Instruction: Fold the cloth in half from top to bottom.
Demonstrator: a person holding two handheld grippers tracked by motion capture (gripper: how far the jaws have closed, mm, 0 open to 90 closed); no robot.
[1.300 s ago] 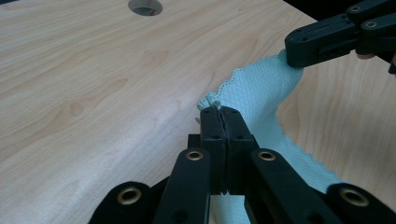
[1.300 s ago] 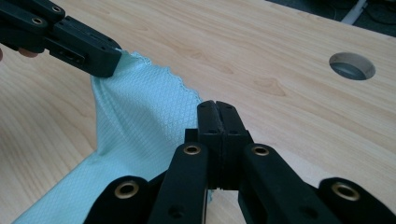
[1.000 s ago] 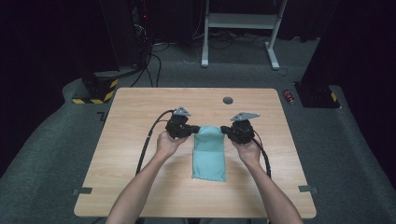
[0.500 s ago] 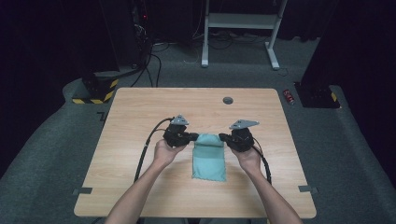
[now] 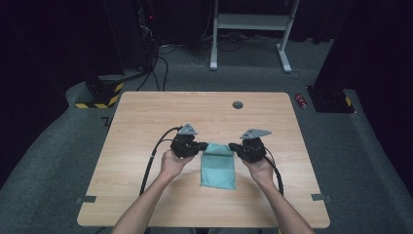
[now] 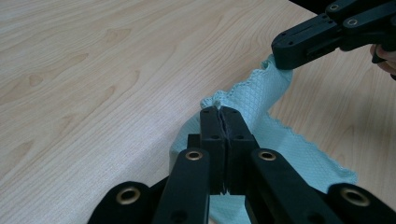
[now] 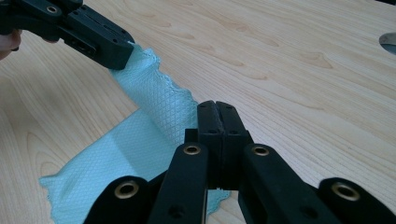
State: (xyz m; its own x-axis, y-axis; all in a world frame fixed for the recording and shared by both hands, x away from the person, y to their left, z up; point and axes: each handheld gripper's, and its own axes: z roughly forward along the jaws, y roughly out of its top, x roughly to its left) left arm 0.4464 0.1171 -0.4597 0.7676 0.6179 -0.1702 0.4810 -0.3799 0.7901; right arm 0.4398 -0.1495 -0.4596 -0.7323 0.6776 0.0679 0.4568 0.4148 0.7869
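Pinching the cloth's (image 5: 218, 165) far corners, my left gripper (image 5: 200, 146) and right gripper (image 5: 234, 146) lift that edge, apparently to fold it.

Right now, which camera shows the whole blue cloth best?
The high view: the cloth lies there whole between the left gripper and right gripper. The left gripper view shows its pinched corner up close; the right gripper view shows the lifted edge and a lower corner.
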